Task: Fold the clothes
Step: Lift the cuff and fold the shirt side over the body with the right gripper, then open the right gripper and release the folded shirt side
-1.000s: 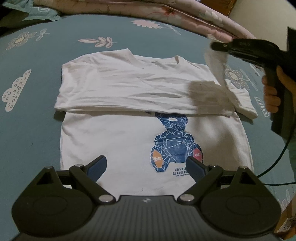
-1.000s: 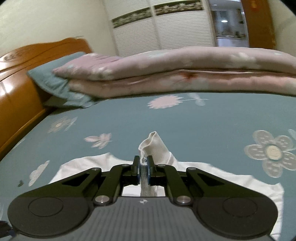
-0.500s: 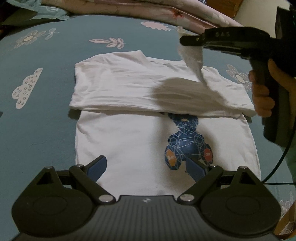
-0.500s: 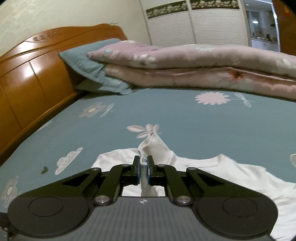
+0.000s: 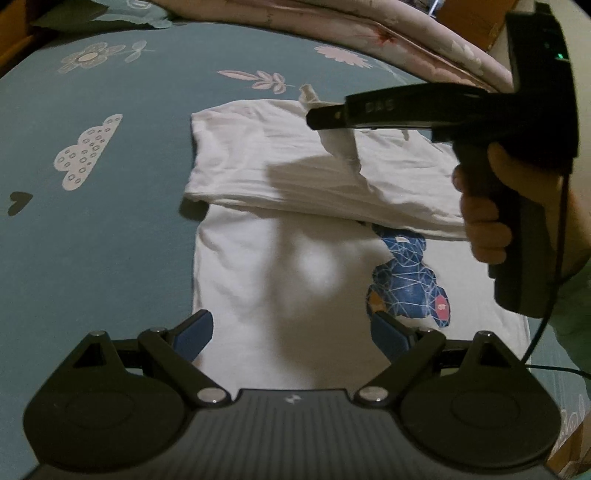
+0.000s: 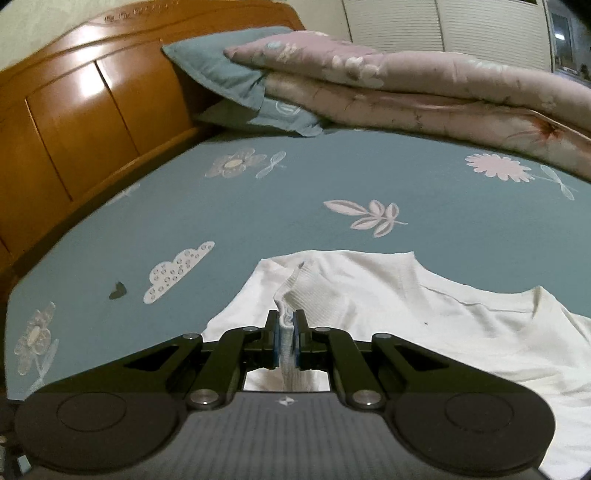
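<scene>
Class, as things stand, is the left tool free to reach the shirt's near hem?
Probably yes. The left tool is open and empty over the shirt, nothing lying between; the right tool holds the sleeve farther back.

A teal patterned bed (image 6: 258,206) carries a white T-shirt (image 5: 288,280), pillow (image 6: 221,66) and quilt (image 6: 424,92).

The left wrist view looks steeply down from close above the near hem of the white T-shirt (image 5: 280,236), facing across the teal bedsheet (image 5: 110,155) toward the far folded quilt (image 5: 388,33), with the right gripper (image 5: 314,118) crossing from the right. The right wrist view sits lower, just over the shirt's far half, and faces the wooden headboard (image 6: 85,110) and pillow (image 6: 221,70) at far left. Both share the shirt's folded upper part, the sheet's cloud print (image 5: 88,151) and the quilt
</scene>
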`<state>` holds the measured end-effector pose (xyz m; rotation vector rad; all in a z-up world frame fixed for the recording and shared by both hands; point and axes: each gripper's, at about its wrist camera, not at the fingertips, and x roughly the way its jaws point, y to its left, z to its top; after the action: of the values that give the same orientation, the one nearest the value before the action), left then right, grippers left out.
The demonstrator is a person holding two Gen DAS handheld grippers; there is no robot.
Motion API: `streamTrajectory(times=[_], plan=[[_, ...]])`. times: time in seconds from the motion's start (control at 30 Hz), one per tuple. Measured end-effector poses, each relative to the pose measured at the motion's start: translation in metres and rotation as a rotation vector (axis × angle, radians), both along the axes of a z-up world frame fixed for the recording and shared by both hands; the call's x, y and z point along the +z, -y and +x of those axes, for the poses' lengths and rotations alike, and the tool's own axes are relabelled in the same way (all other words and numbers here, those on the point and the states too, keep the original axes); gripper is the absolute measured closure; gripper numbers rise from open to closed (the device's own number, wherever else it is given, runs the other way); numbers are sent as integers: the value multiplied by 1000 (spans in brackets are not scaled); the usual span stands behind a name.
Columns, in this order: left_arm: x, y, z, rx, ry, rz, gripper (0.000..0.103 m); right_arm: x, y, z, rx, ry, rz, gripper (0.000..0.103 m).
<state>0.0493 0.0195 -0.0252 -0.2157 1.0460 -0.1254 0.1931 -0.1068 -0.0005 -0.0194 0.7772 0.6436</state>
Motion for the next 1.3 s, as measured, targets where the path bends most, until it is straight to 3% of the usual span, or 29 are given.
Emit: streamTrajectory(times=[0.27, 0.47, 1.03, 1.13, 1.2, 1.3], plan=[[-7, -15, -2, 33, -14, -14, 11, -6, -36, 5, 58, -5, -27, 94], [-9, -21, -4, 46, -17, -18, 11, -35, -49, 11, 60, -61, -75, 94], [-20, -31, -6, 61, -22, -55, 11, -35, -74, 6, 76, 21, -100, 94], [-18, -31, -6, 61, -25, -47, 11, -43, -81, 10, 99, -15, -120, 87], [-16, -30, -6, 56, -21, -40, 11, -45, -80, 11, 107, -31, -123, 75], [-10, -26, -3, 45, -15, -21, 11, -27, -63, 8, 118, -25, -78, 67]])
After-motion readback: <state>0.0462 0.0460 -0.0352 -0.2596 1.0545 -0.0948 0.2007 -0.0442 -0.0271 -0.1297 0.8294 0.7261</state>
